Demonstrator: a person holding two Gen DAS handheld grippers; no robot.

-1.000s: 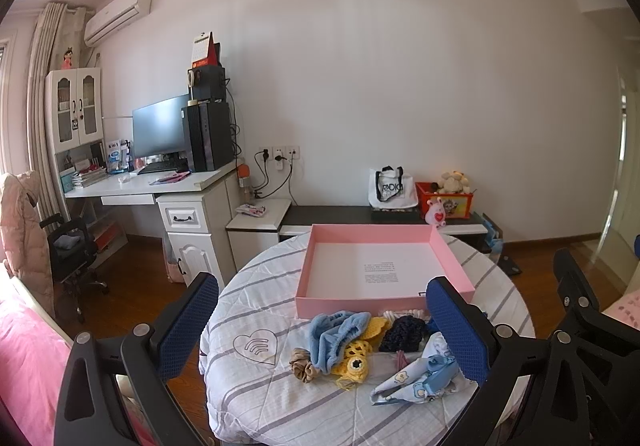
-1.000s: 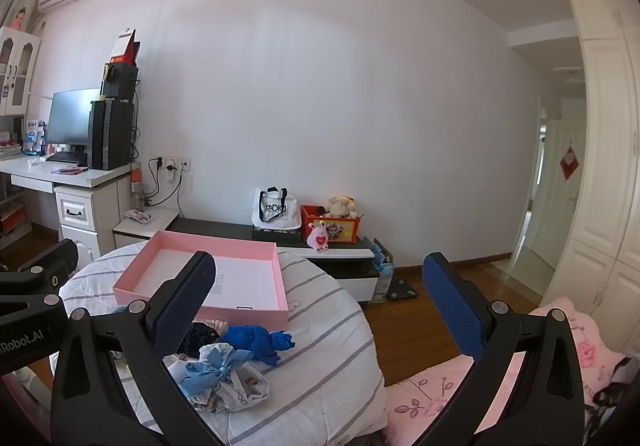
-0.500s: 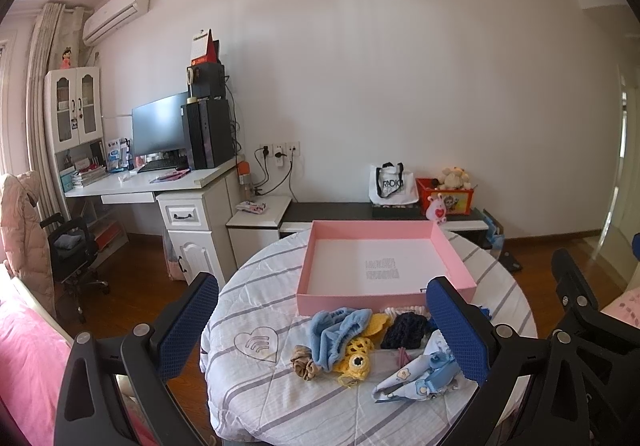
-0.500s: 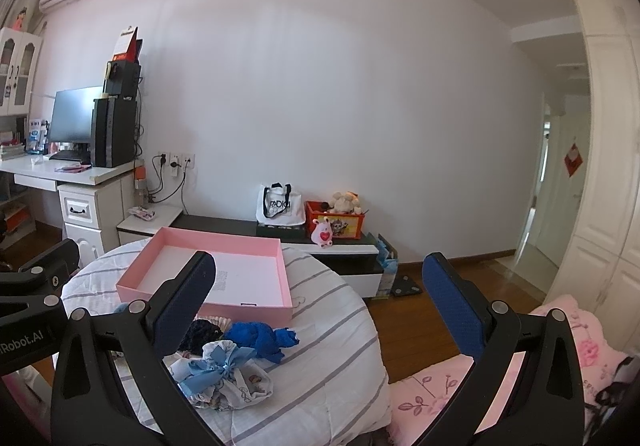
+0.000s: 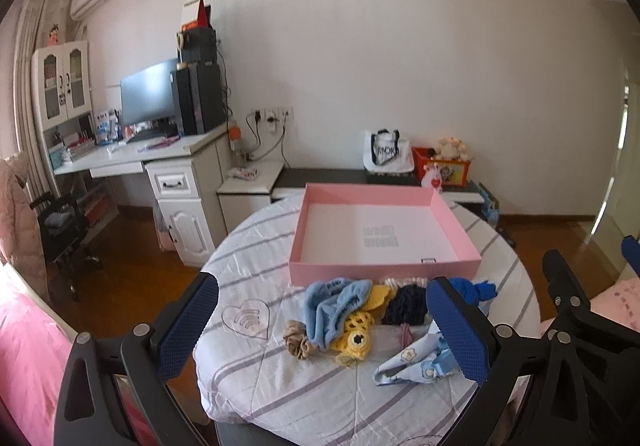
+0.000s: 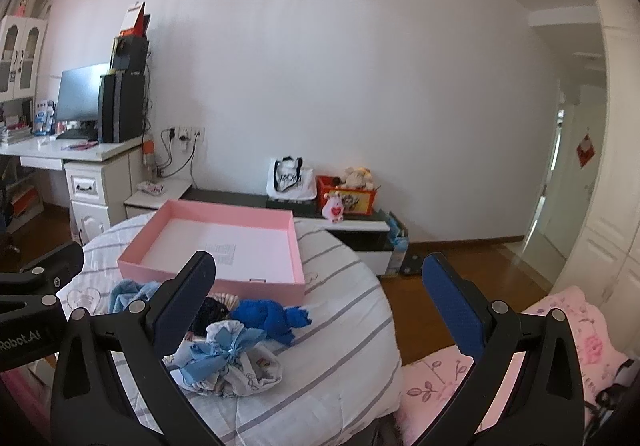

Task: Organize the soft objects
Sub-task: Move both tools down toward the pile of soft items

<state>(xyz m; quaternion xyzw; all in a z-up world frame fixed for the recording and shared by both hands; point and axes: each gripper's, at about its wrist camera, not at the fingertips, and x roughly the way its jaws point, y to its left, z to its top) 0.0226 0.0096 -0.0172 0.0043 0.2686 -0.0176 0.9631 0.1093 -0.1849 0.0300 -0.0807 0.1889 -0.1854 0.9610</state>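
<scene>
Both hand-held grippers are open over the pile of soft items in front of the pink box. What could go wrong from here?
1. The light blue fabric lies draped over the yellow knitted toy, so one pinch by the left hand-held gripper might drag both.
2. The printed cloth bundle sits near the table's front edge; a nudge could push it off.
3. The blue plush lies close against the pink box, leaving little finger room for the right hand-held gripper.

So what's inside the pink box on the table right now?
The pink box holds none of the soft items; only a printed label patch shows on its white floor. The near wall hides a strip of floor behind it.
</scene>
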